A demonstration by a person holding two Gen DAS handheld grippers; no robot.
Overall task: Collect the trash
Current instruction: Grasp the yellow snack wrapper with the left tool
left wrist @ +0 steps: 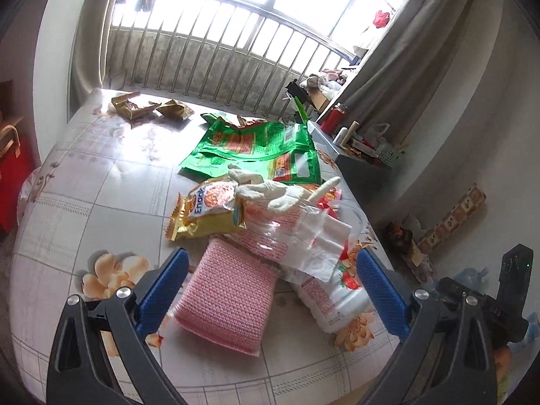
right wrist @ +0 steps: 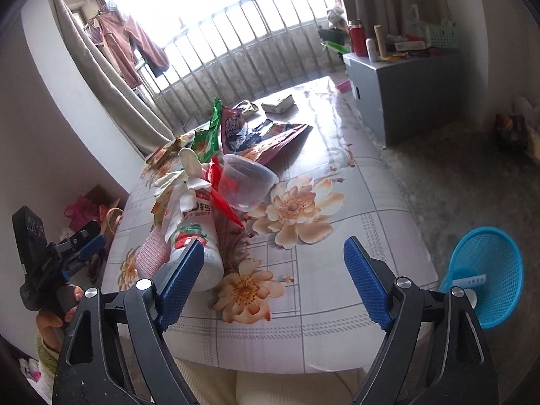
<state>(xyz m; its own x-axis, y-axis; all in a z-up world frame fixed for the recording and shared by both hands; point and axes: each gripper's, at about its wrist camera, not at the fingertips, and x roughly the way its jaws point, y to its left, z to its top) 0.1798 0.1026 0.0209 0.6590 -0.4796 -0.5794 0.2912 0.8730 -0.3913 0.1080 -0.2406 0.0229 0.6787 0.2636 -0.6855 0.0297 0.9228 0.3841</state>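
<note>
**Hovering both grippers over a tabletop full of wrappers**

Looking down the left gripper [left wrist: 270, 290], its blue fingers [left wrist: 162, 290] are spread wide with nothing pinched, hanging over the near end of the trash pile. Right between them lies a pink woven pad [left wrist: 226, 303], and just beside it a white bottle with a strawberry label [left wrist: 337, 300] on its side. Crumpled clear plastic [left wrist: 314, 236] is draped over both. A bit further back is a gold snack bag [left wrist: 206, 212] with a whitish glove [left wrist: 270, 192] flopped on top, then a big green pouch [left wrist: 256, 148] lying flat, and way at the far end two small gold wrappers [left wrist: 148, 106] near the window railing [left wrist: 236, 54].

The right gripper [right wrist: 273, 287] is also open and empty, over bare floral tablecloth [right wrist: 337, 303]. Its left finger sits just in front of that same bottle [right wrist: 199, 246]. Past that there's a clear plastic tub [right wrist: 246, 182] tipped on its side, touching a red scrap [right wrist: 219, 189], and behind it a dark red snack bag [right wrist: 266, 138]. A small flattened carton [right wrist: 280, 104] sits well apart at the far end.

Off the tabletop's right edge, a blue mesh basket [right wrist: 486, 280] is tipped on the floor. A grey cabinet [right wrist: 405, 91] stands by the curtain.
</note>
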